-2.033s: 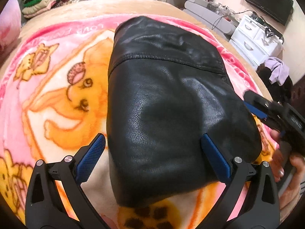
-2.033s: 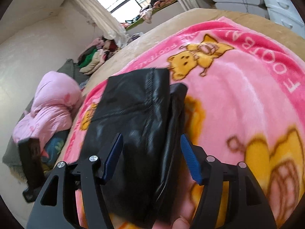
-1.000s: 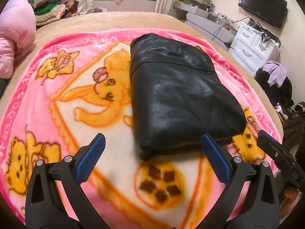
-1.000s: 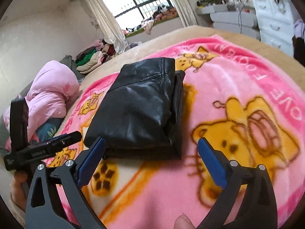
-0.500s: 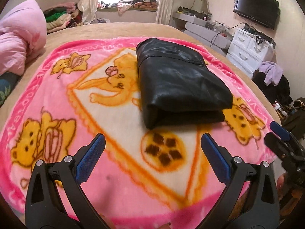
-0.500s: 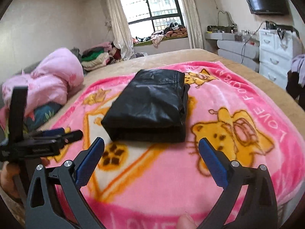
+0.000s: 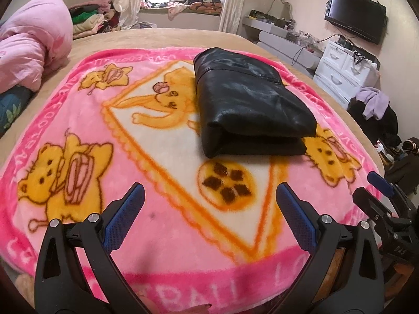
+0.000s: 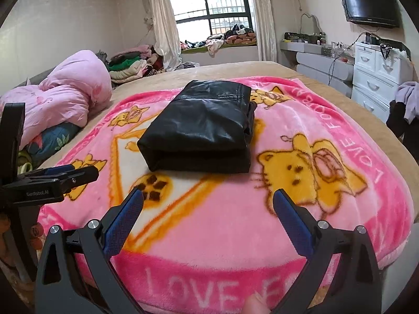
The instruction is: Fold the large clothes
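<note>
A black leather garment (image 7: 248, 102) lies folded into a thick rectangular bundle on the pink cartoon blanket (image 7: 157, 178), right of the blanket's middle. In the right wrist view the same bundle (image 8: 201, 128) sits straight ahead, its folded edge toward me. My left gripper (image 7: 209, 217) is open and hangs over the blanket's near border, well short of the bundle. My right gripper (image 8: 207, 214) is open too, equally far back, with nothing between its fingers. The left gripper (image 8: 70, 176) shows from the side in the right wrist view, and the right gripper (image 7: 379, 188) at the left wrist view's right edge.
A bunched pink duvet (image 8: 65, 96) lies at the bed's left side. Piled clothes (image 8: 131, 65) sit near the window. A white drawer unit (image 8: 377, 78), a grey bench (image 7: 290, 44) and a wall TV (image 7: 356, 15) stand to the right, with dark clothes (image 7: 374, 112) heaped beside the bed.
Both grippers have pulled back from the folded garment toward the blanket's near edge and risen, and the right one opened wider. The bundle stays put on the blanket.
</note>
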Tool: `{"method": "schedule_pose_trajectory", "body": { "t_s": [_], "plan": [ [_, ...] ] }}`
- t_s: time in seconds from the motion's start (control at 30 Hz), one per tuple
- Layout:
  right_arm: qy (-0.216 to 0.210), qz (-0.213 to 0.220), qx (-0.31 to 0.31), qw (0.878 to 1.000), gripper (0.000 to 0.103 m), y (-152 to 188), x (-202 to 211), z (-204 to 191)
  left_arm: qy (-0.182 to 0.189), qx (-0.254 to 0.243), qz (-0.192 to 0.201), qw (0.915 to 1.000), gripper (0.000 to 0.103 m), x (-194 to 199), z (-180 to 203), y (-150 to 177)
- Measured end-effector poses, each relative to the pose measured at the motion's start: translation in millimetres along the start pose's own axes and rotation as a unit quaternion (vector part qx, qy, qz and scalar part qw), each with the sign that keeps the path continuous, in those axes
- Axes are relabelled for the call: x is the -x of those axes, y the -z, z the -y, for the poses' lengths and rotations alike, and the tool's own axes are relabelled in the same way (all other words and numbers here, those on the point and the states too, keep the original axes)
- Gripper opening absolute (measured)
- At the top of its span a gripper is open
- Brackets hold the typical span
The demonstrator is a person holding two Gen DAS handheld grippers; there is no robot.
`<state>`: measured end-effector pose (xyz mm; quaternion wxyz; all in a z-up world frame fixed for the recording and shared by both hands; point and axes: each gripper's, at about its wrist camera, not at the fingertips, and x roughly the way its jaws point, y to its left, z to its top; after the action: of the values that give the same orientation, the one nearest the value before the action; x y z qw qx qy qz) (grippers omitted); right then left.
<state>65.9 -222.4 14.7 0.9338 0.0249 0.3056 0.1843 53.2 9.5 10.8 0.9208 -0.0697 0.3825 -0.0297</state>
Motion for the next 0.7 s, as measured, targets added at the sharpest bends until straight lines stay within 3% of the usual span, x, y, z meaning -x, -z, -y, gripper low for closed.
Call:
{"method": "schedule_pose_trajectory", "body": {
  "t_s": [0.7],
  "plan": [
    [0.002, 0.003, -0.003, 1.0, 0.099, -0.7, 7.2, 0.9, -0.009, 0.0, 0.002, 1.0, 0.094, 8.3, -0.3, 0.6]
  ]
}}
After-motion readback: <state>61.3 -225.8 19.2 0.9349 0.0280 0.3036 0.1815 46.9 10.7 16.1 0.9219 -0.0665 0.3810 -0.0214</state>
